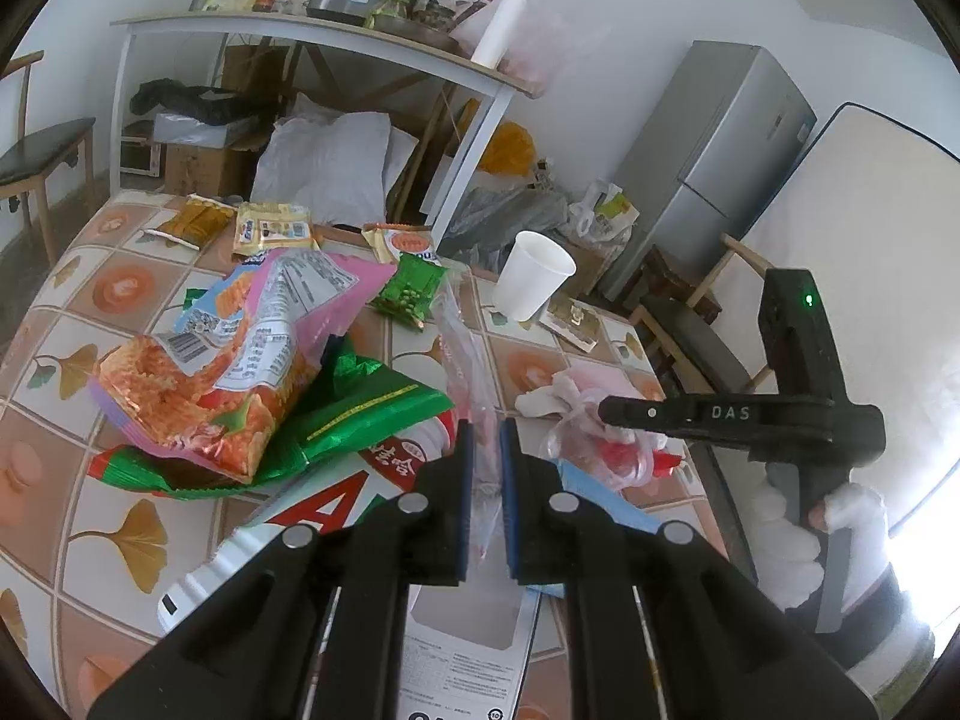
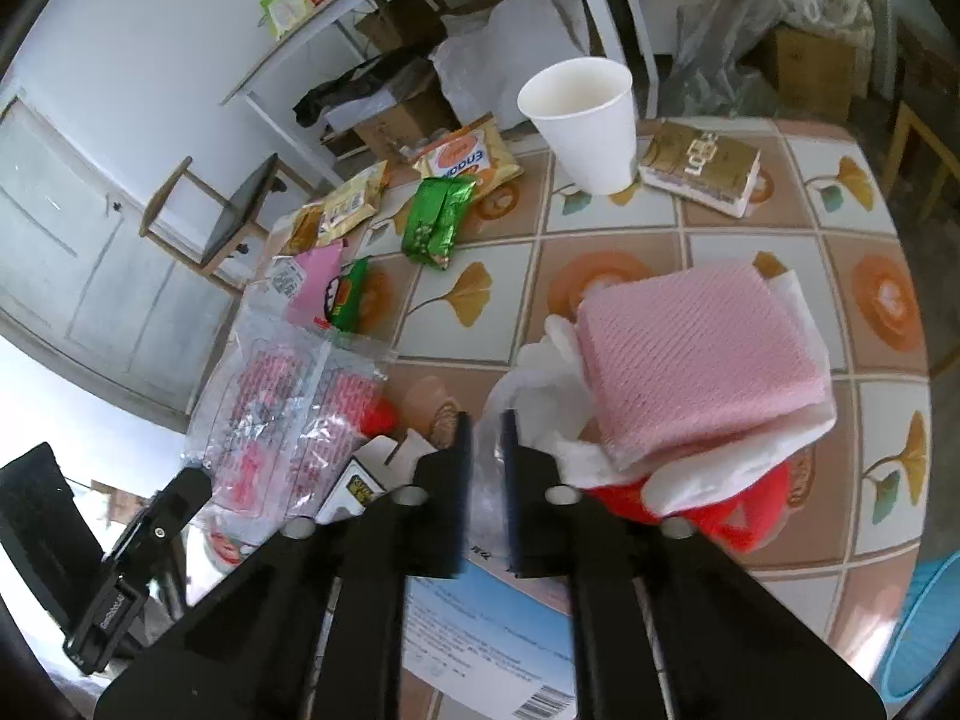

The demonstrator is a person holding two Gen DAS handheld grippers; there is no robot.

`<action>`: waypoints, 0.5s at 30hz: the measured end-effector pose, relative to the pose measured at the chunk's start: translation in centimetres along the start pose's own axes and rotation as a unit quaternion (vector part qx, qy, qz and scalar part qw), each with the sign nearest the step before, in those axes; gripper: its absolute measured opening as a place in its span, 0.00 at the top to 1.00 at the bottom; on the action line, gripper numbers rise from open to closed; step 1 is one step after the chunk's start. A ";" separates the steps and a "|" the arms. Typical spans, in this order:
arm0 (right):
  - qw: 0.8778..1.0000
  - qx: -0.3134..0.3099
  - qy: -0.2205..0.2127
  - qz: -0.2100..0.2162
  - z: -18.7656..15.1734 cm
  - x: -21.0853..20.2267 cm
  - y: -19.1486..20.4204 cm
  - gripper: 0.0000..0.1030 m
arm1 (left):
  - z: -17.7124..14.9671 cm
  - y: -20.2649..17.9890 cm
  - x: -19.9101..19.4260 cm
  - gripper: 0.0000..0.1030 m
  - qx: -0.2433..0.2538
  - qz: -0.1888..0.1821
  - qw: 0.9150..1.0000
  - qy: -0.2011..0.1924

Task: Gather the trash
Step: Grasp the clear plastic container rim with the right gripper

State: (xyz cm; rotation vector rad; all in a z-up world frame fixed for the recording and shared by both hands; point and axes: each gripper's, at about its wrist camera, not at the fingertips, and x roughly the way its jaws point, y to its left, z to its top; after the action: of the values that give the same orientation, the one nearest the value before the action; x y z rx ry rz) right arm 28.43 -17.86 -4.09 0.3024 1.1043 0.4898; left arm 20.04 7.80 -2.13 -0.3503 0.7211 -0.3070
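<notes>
Two pairs of tongs are at work over the patterned tablecloth (image 2: 660, 276). At the bottom centre of the left wrist view, the left gripper (image 1: 486, 438) is pressed nearly together on the edge of a clear plastic bag (image 1: 468, 354), which rises as a thin film from between its pads towards the middle of the frame. At the bottom centre of the right wrist view, the right gripper (image 2: 485, 429) looks to be pinching a fold of thin white plastic wrapping (image 2: 543, 420); whether the film is firmly caught cannot be told.

That wrapping lies directly ahead of and to the right of the right tongs, bunched under a pink foam pad (image 2: 696, 354) with a red bag (image 2: 708, 510) beneath it, right of centre. All of this trash looks very light, soft and slippery, so it would probably crumple and slide; a gathered fold or a bunched edge seems the best place to grip, rather than a flat face.

Further litter lies well apart:
- a white paper cup (image 2: 585, 120), upper centre, light and easily crushed
- a green snack packet (image 2: 435, 219), left of the cup
- an orange crisp bag (image 1: 204, 378), left of centre in the left wrist view
</notes>
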 end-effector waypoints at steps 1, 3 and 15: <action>1.000 0.006 0.000 0.010 0.0 -0.1 -0.1 0.95 | 0.0 0.0 -0.1 0.92 -0.001 0.000 1.000 -0.001; 0.999 0.026 -0.003 0.034 -0.2 -0.3 -0.7 0.95 | 0.0 0.1 -0.2 0.92 -0.003 0.001 1.000 -0.003; 0.954 0.171 -0.025 0.247 -0.7 -1.1 -4.0 0.96 | 0.1 -0.2 -1.8 0.92 -0.003 0.001 0.999 -0.034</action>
State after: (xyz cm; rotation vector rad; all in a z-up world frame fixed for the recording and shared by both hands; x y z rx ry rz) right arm 28.27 -21.85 -5.43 0.9040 1.0609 0.7273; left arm 18.76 8.39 -0.91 -0.3643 0.6550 -0.2896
